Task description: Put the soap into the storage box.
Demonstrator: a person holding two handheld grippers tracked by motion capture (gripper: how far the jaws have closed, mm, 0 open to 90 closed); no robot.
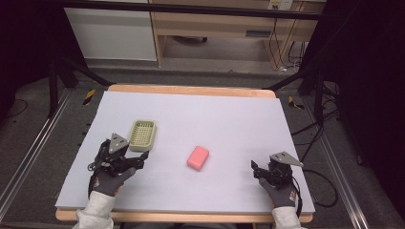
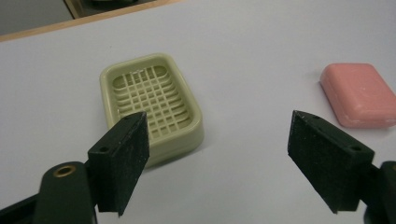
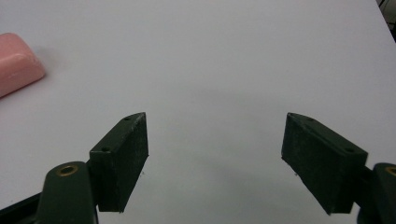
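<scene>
The soap dish lies just ahead of the left hand-held gripper, jaws apart and empty, its long axis running away from it; the right hand-held gripper, also apart, is well off.

Even overhead light on the pale table, soft shadows (dark surroundings), slight grain and blur throughout.

No lettering, label, brand mark or number can be read anywhere in these views.
</scene>
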